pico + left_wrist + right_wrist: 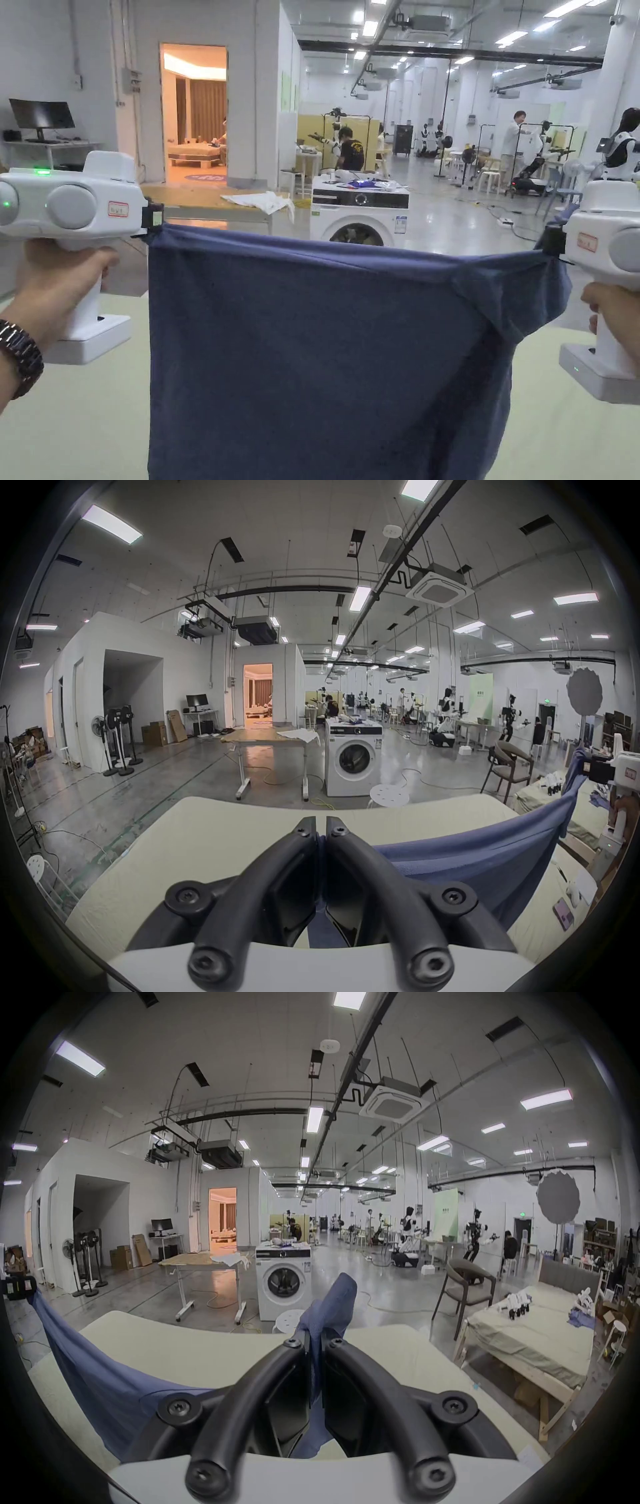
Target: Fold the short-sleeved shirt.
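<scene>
Two grippers clamped | left gripper (152, 219), right gripper (551, 240) pinch top corners | blue shirt (325, 356) hangs stretched, smooth, right corner bunched

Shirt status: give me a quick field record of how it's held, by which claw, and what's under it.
shirt: blue shirt, held up in the air, spread between both claws, hanging down
left claw: jaws shut on the shirt's top edge at one corner
right claw: jaws shut on the shirt, a bunch of cloth sticking up past the tips
top edge: stretched nearly straight, right end bunched
surface below: pale green surface
fold state: not yet folded
</scene>
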`<act>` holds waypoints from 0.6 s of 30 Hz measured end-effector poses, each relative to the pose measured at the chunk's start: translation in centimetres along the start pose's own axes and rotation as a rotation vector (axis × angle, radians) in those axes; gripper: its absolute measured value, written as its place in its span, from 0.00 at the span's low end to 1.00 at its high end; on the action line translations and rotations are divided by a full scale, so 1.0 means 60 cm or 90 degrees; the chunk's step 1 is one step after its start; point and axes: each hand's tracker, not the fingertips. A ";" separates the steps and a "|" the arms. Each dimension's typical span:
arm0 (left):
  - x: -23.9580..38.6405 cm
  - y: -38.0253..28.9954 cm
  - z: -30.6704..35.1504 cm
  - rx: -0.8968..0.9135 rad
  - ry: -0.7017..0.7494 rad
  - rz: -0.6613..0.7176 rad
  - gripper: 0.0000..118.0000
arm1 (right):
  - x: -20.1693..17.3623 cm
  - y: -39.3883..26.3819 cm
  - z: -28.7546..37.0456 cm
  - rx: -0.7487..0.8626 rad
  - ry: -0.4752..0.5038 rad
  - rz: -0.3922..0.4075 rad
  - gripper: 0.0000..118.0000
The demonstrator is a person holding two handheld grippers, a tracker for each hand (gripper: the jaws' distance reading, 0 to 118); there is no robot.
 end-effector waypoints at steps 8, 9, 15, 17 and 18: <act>-0.006 0.082 -0.021 0.039 0.018 -0.014 0.00 | -0.007 0.094 -0.030 0.051 -0.013 0.000 0.02; -0.006 0.088 -0.024 0.041 0.018 -0.012 0.00 | -0.008 0.101 -0.031 0.054 -0.015 0.001 0.02; 0.004 0.092 -0.022 0.055 0.027 -0.028 0.00 | -0.003 0.109 -0.032 0.072 -0.024 0.012 0.02; 0.005 0.074 -0.022 0.048 0.022 -0.038 0.00 | 0.001 0.092 -0.029 0.069 -0.028 0.020 0.02; 0.004 0.063 -0.022 0.045 0.019 -0.038 0.00 | 0.004 0.083 -0.027 0.067 -0.028 0.019 0.02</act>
